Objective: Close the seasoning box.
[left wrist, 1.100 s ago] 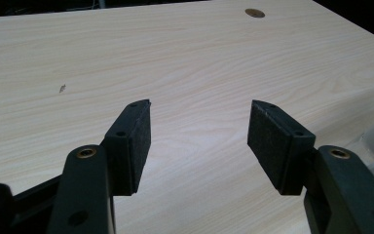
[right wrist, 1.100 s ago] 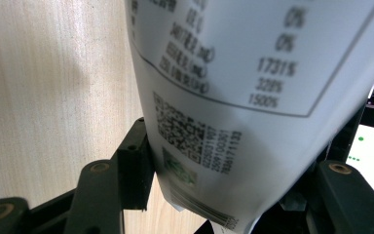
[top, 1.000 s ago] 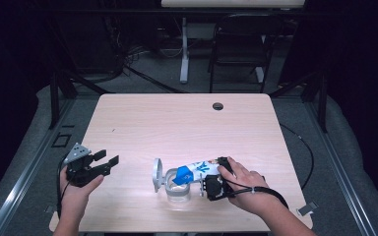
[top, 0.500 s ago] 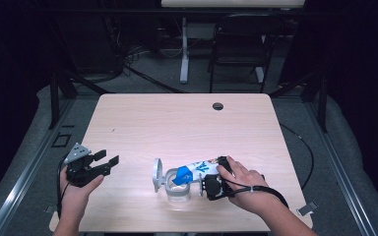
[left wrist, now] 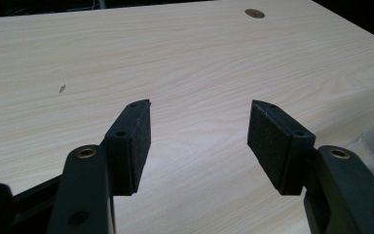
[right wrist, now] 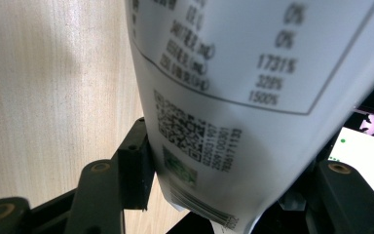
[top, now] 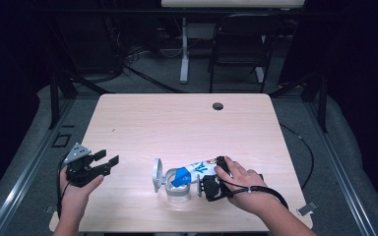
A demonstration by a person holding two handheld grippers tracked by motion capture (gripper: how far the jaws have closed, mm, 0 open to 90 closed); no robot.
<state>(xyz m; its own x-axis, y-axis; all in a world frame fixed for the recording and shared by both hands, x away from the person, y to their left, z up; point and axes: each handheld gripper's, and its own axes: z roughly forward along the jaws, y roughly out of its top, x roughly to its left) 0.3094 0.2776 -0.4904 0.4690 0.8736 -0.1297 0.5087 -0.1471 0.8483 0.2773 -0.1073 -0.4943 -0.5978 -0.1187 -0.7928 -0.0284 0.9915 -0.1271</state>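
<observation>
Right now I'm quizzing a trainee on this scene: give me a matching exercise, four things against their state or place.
Things:
1 left gripper
2 right gripper
3 clear jar
4 round hole

States or places:
A far edge of the table
B under the bottle's blue end
C open, jaws bare
D clamped on the white bottle

Pairs: 1-C, 2-D, 3-B, 4-A

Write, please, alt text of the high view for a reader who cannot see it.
On a light wooden table, the right tool holds a white and blue bottle tipped over a clear jar, whose lid hangs open. The left tool waits open and empty near the table's left edge.
</observation>
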